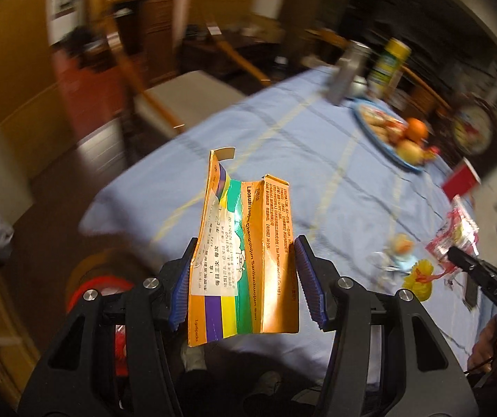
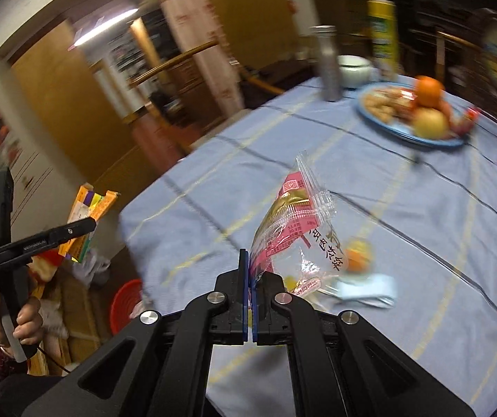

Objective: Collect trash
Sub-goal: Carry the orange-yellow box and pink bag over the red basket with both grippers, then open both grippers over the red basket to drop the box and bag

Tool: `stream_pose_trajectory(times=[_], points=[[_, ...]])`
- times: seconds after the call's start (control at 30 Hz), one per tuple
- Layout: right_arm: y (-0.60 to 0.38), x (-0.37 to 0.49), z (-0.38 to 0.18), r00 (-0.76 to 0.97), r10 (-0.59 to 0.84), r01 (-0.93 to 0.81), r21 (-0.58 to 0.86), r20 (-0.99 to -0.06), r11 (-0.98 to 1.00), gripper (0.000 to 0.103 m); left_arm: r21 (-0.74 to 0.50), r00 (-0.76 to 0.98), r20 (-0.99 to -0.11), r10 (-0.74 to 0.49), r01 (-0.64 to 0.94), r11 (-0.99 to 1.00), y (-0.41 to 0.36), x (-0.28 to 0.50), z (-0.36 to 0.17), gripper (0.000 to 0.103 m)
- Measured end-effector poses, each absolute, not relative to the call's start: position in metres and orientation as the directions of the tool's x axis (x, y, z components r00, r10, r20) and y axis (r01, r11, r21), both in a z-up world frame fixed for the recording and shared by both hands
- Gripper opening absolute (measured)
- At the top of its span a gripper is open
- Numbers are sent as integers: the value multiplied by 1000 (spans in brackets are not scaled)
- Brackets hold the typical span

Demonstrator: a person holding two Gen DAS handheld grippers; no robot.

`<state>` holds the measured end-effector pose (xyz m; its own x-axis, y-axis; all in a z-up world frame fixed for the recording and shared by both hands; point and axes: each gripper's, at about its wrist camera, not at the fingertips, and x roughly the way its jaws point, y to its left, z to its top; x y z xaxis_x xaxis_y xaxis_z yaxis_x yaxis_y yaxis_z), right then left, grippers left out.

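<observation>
The left gripper (image 1: 246, 279) has its jaws clamped on a torn orange carton (image 1: 245, 260), held upright above the edge of the blue-clothed tabletop (image 1: 283, 132). The right gripper (image 2: 250, 295) has its jaws pinched tight on a clear plastic wrapper (image 2: 290, 229), lifted over the tabletop near small scraps (image 2: 363, 278) lying on the cloth.

Glossy printed cardboard carton (image 1: 245, 260), creased and torn; clear crinkled plastic wrapper (image 2: 290, 232), shiny; matt woven cloth tablecloth (image 1: 317, 160); brushed metal flask (image 2: 328, 66); glazed plate (image 2: 380, 118); matt black plastic grippers with ribbed blue pads (image 1: 312, 285).
</observation>
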<state>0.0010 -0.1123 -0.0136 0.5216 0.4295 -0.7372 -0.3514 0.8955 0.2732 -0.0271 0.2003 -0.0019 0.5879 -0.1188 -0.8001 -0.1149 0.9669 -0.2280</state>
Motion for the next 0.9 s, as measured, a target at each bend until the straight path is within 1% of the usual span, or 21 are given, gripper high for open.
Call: stream_pose_trajectory(times=[0.13, 0.23, 0.37, 0.47, 0.5, 0.6, 0.63, 0.73, 0.9], points=[[-74, 2, -9, 488, 473, -439, 263, -734, 859, 2, -213, 568, -822, -36, -249, 945, 250, -56, -14, 54], [-58, 6, -8, 471, 482, -466, 256, -739, 847, 2, -210, 540, -841, 11, -345, 915, 288, -78, -27, 54], [-30, 11, -9, 437, 494, -499, 255, -752, 828, 2, -216, 504, -863, 37, -434, 875, 326, -102, -47, 54], [-7, 12, -8, 416, 499, -541, 235, -760, 808, 2, -220, 471, -881, 41, -485, 846, 345, -115, -64, 57], [0, 10, -8, 412, 499, -553, 226, -762, 802, 2, -221, 457, -889, 36, -498, 839, 351, -117, -70, 59], [21, 6, -5, 404, 496, -590, 195, -769, 784, 3, -220, 410, -912, 26, -540, 812, 363, -121, -88, 74], [26, 5, -4, 403, 494, -599, 186, -771, 779, 3, -225, 403, -915, 19, -550, 804, 367, -122, -92, 76], [36, 2, -3, 399, 490, -613, 172, -775, 771, 5, -242, 397, -918, 4, -569, 786, 375, -124, -98, 80], [54, 3, -6, 365, 499, -648, 170, -786, 743, 5, -252, 415, -909, 30, -607, 754, 393, -130, -92, 82]])
